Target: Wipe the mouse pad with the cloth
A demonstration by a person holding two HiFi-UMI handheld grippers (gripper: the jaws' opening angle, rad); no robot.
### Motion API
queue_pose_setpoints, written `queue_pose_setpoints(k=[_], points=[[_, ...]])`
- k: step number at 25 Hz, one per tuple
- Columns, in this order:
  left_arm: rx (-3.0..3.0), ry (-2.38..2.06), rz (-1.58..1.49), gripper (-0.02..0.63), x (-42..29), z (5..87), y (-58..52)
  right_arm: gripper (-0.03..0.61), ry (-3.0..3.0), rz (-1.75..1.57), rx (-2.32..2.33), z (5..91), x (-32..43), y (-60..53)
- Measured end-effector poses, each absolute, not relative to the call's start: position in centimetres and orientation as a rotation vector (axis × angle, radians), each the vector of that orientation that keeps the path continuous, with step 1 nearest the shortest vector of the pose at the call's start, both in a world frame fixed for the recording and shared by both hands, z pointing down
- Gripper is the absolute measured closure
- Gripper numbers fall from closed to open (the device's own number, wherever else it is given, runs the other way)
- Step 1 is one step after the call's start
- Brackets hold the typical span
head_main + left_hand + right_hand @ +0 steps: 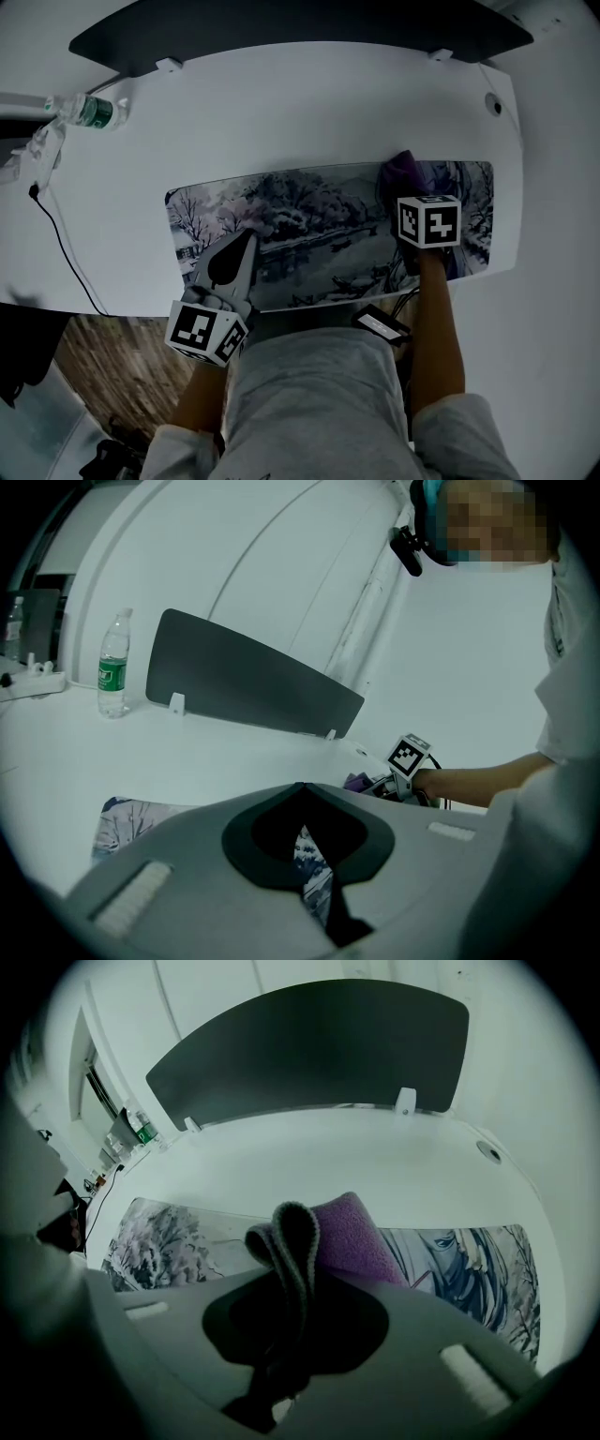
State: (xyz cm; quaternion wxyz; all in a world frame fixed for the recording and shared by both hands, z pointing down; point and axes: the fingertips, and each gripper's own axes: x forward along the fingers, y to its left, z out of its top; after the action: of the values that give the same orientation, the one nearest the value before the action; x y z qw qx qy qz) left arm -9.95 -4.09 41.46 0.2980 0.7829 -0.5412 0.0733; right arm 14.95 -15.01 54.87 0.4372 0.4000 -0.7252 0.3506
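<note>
The cloth (pixel 323 1232) is pinched between the right gripper's (pixel 295 1274) jaws, on the mouse pad (pixel 309 230). The left gripper (pixel 302 787), jaws together, tilts over the pad.

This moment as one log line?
right gripper: shut on cloth | cloth: on mouse pad, right end | left gripper: shut, empty

I'm seeing a white desk (pixel 309 103) with a dark divider (pixel 281 23) along its far edge, a bottle (pixel 86 110) far left, and wood floor (pixel 103 356) near left. Pretty dim light.
</note>
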Motion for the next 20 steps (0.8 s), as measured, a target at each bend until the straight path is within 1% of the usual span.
queue_pose_setpoints(k=[8,20], points=[[2.043,-1.483,0.162,0.595,-12.9,41.7,-2.3,0.528,-1.825,0.818,0.911,54.9,10.4,-13.6],[1.963,-1.564,0.142,0.595,-17.5,41.9,0.7,0.528,-1.885,0.718,0.711,54.8,1.4,-10.6]])
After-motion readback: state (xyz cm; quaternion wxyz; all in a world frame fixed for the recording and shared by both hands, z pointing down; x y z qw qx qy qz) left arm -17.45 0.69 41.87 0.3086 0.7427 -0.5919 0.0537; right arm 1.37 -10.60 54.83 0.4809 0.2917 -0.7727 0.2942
